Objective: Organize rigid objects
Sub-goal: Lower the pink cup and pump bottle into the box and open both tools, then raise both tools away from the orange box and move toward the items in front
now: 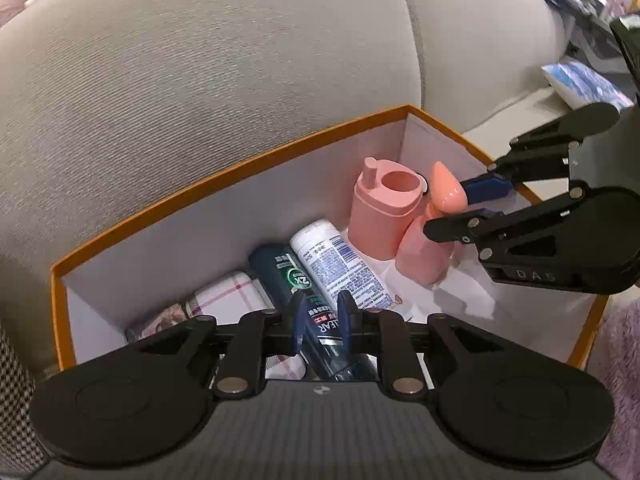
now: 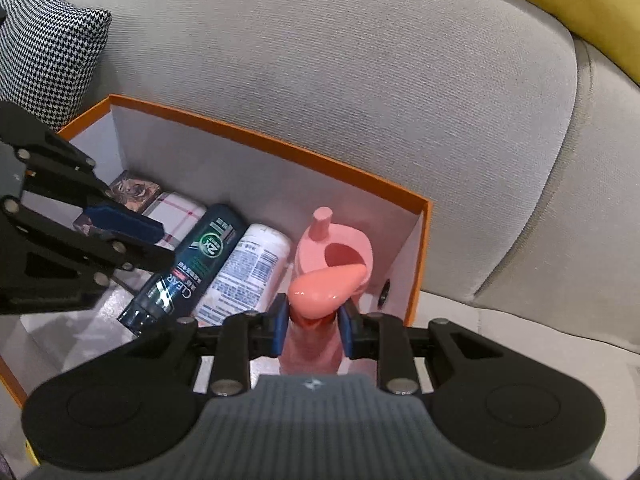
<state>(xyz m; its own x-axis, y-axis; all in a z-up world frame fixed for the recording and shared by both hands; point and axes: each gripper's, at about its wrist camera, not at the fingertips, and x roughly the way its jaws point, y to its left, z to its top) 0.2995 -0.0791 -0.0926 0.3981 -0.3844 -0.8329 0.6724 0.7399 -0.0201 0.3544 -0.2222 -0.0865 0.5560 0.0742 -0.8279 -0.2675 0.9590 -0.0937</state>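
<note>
An orange-rimmed box [image 1: 224,172] with pale inner walls sits against a grey sofa cushion [image 1: 200,80], and the task's things lie inside it. In the left wrist view the left gripper [image 1: 322,316] hangs over a dark bottle [image 1: 304,292] printed "CLEAR" with a green "2X" badge; its blue pads stand either side of the bottle with a little room, not pressing on it. At about 1 o'clock from that bottle lies a white tube [image 1: 340,264] covered in small print and a barcode, too fine to read. At 9 o'clock lie a pink-plaid box [image 1: 232,298] and a brown patterned box [image 1: 160,322]. Towards 2 o'clock, in the far corner, a pink canister [image 1: 380,216] stands upright, and just beside it a pink pump bottle [image 1: 424,248] with a teardrop-shaped head. The right gripper [image 2: 314,330] is clamped on that pump bottle's neck below the head. Its black casing, seen from the left view, bears the letters "DAS".
</note>
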